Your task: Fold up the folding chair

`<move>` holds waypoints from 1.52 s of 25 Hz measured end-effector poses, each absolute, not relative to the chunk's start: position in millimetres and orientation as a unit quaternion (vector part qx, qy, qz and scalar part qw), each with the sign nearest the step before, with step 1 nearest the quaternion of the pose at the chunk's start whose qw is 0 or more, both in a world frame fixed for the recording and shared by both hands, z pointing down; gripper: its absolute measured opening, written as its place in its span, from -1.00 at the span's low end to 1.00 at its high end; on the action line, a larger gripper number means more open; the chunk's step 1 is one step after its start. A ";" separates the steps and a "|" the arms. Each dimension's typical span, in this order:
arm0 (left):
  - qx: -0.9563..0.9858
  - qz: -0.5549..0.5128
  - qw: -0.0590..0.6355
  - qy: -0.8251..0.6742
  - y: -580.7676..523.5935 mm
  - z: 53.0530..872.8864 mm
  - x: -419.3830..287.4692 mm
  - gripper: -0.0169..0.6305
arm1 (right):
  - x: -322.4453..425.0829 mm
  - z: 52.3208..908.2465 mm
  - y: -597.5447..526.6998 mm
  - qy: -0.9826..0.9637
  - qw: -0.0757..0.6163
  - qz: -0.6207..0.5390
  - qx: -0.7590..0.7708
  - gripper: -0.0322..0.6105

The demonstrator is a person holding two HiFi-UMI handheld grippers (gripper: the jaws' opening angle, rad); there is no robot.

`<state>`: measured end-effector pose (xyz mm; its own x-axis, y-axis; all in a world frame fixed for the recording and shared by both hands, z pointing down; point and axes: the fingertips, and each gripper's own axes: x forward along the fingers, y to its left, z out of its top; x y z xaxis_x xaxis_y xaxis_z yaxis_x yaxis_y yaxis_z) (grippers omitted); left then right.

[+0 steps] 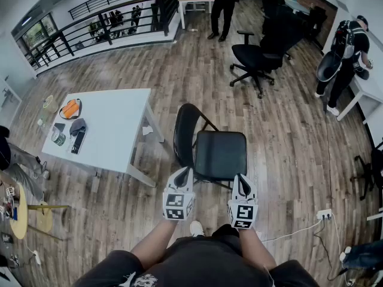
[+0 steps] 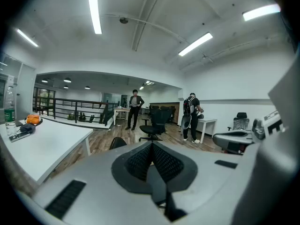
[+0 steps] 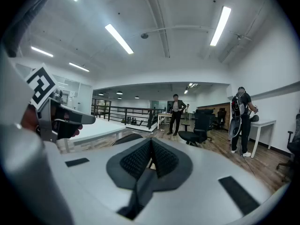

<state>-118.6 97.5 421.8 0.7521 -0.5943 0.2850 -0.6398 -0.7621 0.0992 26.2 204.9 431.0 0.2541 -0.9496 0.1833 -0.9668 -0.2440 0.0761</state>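
Two grippers side by side, pointing a little downward: left gripper (image 1: 184, 172) and right gripper (image 1: 240, 178), each with jaws clenched tight, pads pressed together, nothing between them. Close ahead of and below both sets of jaws, the black folding chair (image 1: 220, 154), standing unfolded on the wood floor (image 1: 287, 136), backrest on its far left side. White table (image 1: 114, 130) ahead and left of the left jaws. Black office chair (image 1: 257, 55) well ahead of the right jaws.

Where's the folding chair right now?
In the head view the folding chair stands open near the centre, just right of the white table, with the black office chair farther behind it.
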 end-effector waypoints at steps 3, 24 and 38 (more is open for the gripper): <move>0.930 0.122 0.100 -0.333 74.2 430.3 -114.1 -0.93 | 33.0 439.3 182.8 -0.608 0.088 0.055 0.787 -0.86; 0.883 0.220 0.133 -0.393 -54.3 520.7 -24.1 -0.93 | 174.0 548.9 57.1 -0.641 0.130 0.138 0.744 -0.86; 0.798 0.348 0.112 -0.479 -130.2 560.7 -19.3 -0.38 | 250.5 671.4 24.4 -0.671 0.148 0.245 0.684 -0.83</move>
